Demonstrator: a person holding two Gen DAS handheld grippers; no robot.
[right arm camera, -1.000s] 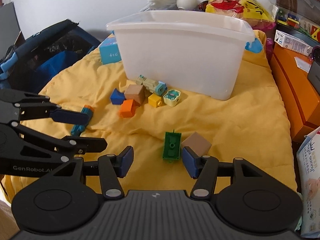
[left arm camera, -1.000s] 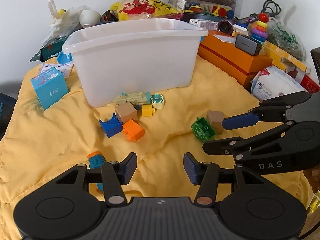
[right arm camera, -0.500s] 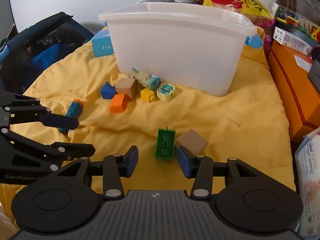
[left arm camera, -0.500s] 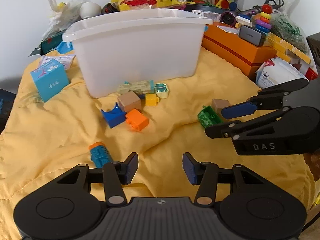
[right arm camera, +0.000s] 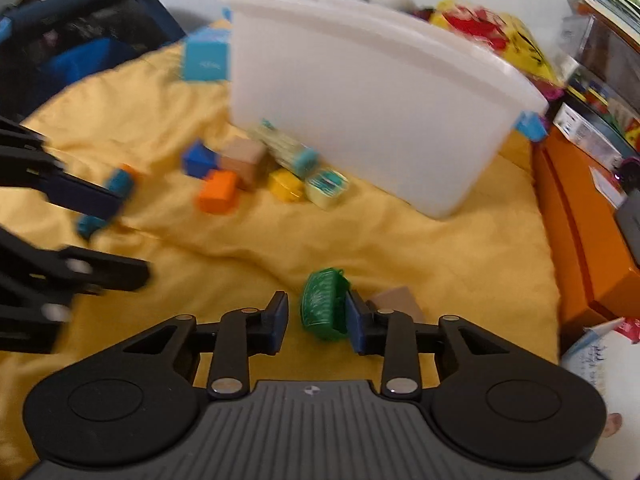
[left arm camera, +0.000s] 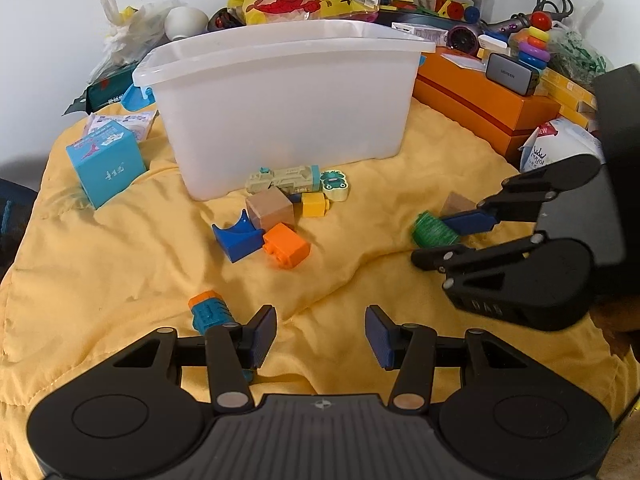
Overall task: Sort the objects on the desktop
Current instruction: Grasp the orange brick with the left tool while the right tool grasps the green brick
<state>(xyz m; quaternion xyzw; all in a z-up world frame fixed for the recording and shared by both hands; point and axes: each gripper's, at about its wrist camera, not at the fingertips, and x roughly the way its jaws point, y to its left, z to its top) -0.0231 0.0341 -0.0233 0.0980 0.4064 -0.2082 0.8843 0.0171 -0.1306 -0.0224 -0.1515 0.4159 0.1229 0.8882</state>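
The right gripper [right arm camera: 314, 322] is closing its fingers around the green toy [right arm camera: 323, 304], touching one side only; it could tip away. The left gripper [left arm camera: 320, 338] is spread, empty.

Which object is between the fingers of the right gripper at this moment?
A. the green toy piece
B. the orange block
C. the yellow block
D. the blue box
A: in the right wrist view the green toy piece sits between the closing jaws of the right gripper, against one pad, with a gap at the other.
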